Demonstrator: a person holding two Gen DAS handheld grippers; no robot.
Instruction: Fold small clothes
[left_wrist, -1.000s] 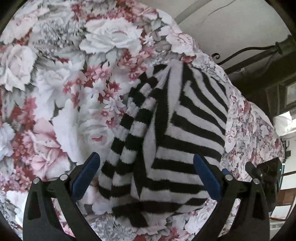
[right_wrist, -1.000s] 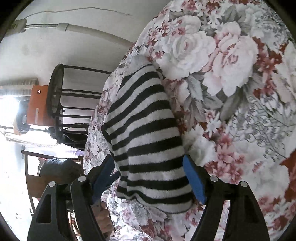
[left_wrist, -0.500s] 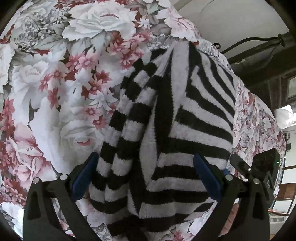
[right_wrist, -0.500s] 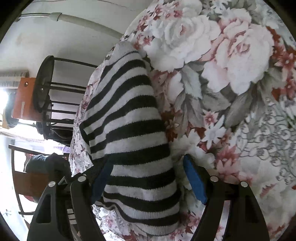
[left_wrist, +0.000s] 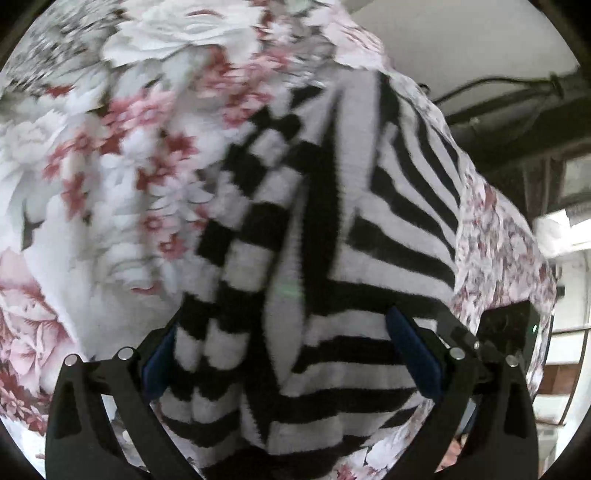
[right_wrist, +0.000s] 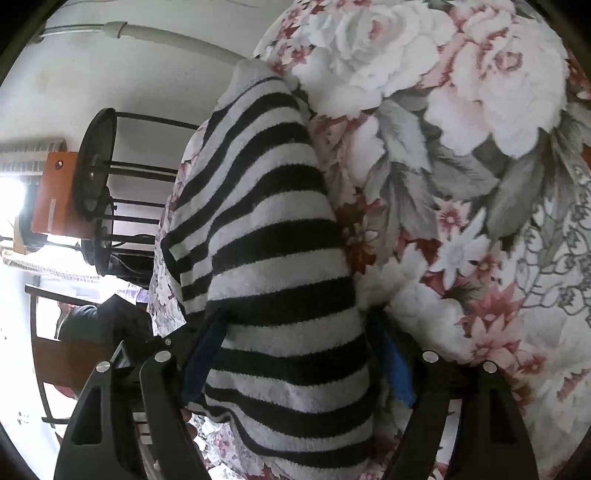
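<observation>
Both tongs spread wide, left tongs, right tongs, straddling striped garment

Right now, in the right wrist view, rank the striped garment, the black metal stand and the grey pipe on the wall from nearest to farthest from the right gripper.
1. Striped garment: between the right gripper's open fingers.
2. Black metal stand: left, past the bed edge.
3. Grey pipe: top left, on the wall.
</observation>
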